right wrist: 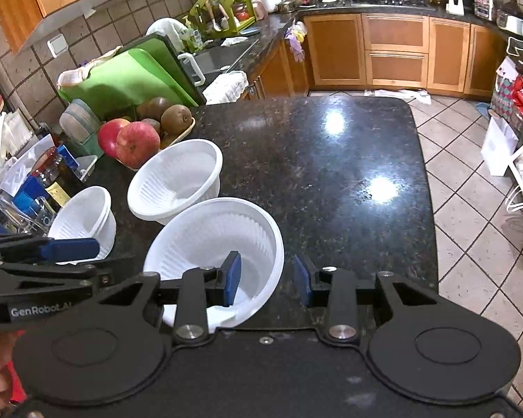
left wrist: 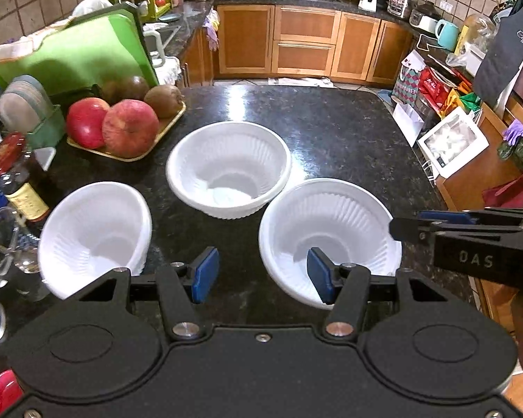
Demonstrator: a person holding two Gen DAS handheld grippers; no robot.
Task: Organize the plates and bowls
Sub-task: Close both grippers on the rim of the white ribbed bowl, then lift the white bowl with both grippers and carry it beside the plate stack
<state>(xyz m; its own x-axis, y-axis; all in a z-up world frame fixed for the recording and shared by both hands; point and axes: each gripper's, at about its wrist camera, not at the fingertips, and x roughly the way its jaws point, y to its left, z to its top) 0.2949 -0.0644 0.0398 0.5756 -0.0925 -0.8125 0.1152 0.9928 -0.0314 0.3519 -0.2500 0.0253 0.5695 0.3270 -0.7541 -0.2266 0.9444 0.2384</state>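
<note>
Three white ribbed plastic bowls stand on the black granite counter (left wrist: 331,129): a left bowl (left wrist: 94,233), a far middle bowl (left wrist: 228,167) and a near right bowl (left wrist: 326,230). My left gripper (left wrist: 261,277) is open and empty, between the left and right bowls, its right pad by the right bowl's near rim. My right gripper (right wrist: 268,284) is open, straddling the right rim of the near bowl (right wrist: 212,247), left pad inside it. The other bowls show in the right wrist view, the middle one (right wrist: 177,184) and the left one (right wrist: 83,223).
A tray of apples and kiwis (left wrist: 122,125) sits at the back left, with a green cutting board (left wrist: 76,52), a bottle (left wrist: 21,188) and glassware (left wrist: 3,244) along the left edge. The counter's right edge drops to tiled floor (right wrist: 470,209).
</note>
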